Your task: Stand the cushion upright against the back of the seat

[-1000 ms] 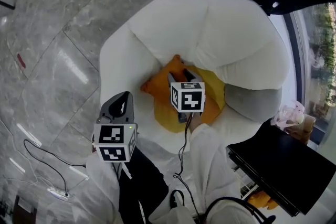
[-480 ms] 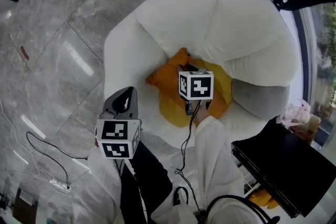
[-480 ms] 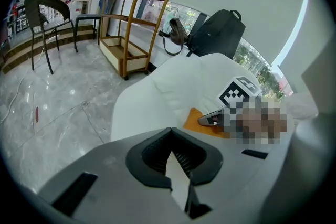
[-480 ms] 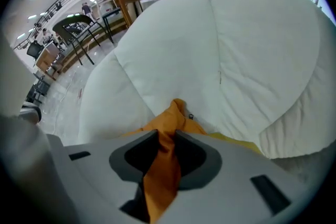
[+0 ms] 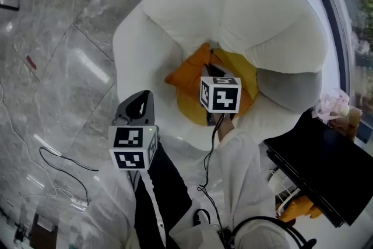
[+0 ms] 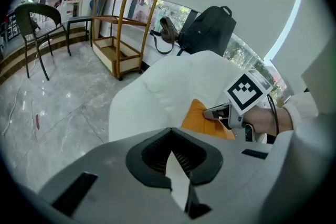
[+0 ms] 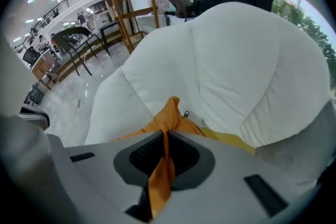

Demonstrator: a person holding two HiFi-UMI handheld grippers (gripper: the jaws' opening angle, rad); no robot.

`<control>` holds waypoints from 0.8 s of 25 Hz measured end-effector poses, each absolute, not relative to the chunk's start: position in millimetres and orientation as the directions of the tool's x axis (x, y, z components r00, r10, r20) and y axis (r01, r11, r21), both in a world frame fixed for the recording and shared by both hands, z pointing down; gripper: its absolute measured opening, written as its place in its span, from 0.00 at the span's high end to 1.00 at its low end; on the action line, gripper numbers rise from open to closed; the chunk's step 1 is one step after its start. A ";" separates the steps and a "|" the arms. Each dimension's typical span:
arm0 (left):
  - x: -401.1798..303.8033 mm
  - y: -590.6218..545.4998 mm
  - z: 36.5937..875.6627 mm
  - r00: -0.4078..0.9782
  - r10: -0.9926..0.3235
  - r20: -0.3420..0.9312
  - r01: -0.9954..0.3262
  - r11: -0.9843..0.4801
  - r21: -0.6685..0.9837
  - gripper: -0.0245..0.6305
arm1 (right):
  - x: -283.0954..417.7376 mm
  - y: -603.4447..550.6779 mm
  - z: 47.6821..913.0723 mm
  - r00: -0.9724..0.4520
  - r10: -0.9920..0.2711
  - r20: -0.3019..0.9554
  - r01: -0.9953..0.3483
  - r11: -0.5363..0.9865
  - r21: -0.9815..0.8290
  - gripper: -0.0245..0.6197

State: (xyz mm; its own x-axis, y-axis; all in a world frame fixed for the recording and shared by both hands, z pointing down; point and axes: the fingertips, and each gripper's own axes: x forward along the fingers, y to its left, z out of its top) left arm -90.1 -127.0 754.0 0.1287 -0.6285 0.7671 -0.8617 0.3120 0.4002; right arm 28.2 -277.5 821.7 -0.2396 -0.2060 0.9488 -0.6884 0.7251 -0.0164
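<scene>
An orange and yellow cushion [image 5: 187, 80] lies on the seat of a white padded armchair [image 5: 140, 49], its far corner close to the backrest [image 5: 250, 14]. My right gripper [image 5: 214, 72] points steeply down over the cushion's middle. In the right gripper view its jaws [image 7: 165, 136] are closing, with a fold of the orange cushion [image 7: 169, 112] pinched thin between them and pulled up into a ridge. My left gripper [image 5: 139, 104] hovers over the seat's front left edge, apart from the cushion. Its jaws [image 6: 171, 136] meet at the tips with nothing between them.
A grey cushion [image 5: 288, 90] sits at the seat's right side. A black flat case [image 5: 317, 169] stands to the right of the chair. A cable [image 5: 58, 160] trails over the marble floor at left. Beyond the chair are a wooden shelf [image 6: 121, 23] and a black backpack [image 6: 210, 29].
My right gripper has closed on the cushion and risen, drawing the orange fabric up toward the backrest. The left gripper has edged a little toward the seat.
</scene>
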 end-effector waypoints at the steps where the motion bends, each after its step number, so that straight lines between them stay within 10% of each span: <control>1: -87.8 -127.8 749.2 0.136 -0.629 0.765 -0.866 0.300 0.400 0.95 | 32.2 -278.4 813.0 -0.244 -0.222 0.944 -0.702 0.712 -0.014 0.83; 20: -25.4 -164.6 618.1 0.288 -0.656 0.698 -0.942 -0.063 0.329 0.95 | 172.6 -285.8 639.9 -0.150 -0.578 0.802 -0.969 0.247 -0.003 0.83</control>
